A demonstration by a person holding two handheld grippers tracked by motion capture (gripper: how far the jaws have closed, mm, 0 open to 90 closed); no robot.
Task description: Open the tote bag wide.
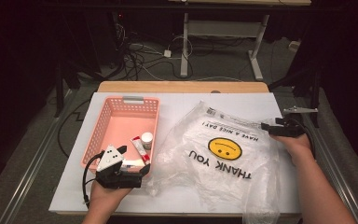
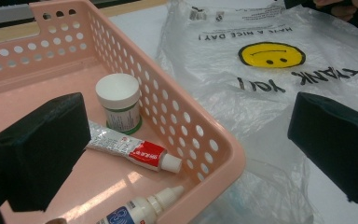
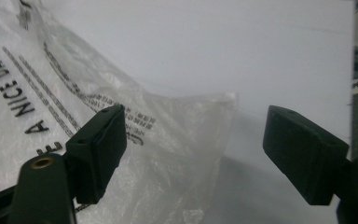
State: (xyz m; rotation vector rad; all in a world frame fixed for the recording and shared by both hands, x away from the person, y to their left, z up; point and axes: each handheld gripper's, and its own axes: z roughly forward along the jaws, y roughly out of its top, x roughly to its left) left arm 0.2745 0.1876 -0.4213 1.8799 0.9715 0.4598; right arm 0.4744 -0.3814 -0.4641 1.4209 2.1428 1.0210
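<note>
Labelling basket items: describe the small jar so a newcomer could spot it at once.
Start at the pink basket left of the smiley plastic bag. Inside, near the wall facing the bag, stands a small jar, upright beside a red-and-white tube lying flat. It is the only upright item: squat, with a wide white lid and a green-edged label.

A pink basket (image 1: 121, 126) sits on the left of the white table (image 1: 177, 100), holding a white-capped jar (image 1: 147, 139) and a red-and-white tube (image 1: 139, 149) near its right wall. The left gripper (image 1: 133, 165) rests at the basket's near right corner. To the right lies a crumpled clear plastic bag (image 1: 219, 154) printed with a yellow smiley. The right gripper (image 1: 266, 126) is at the bag's far right edge.
</note>
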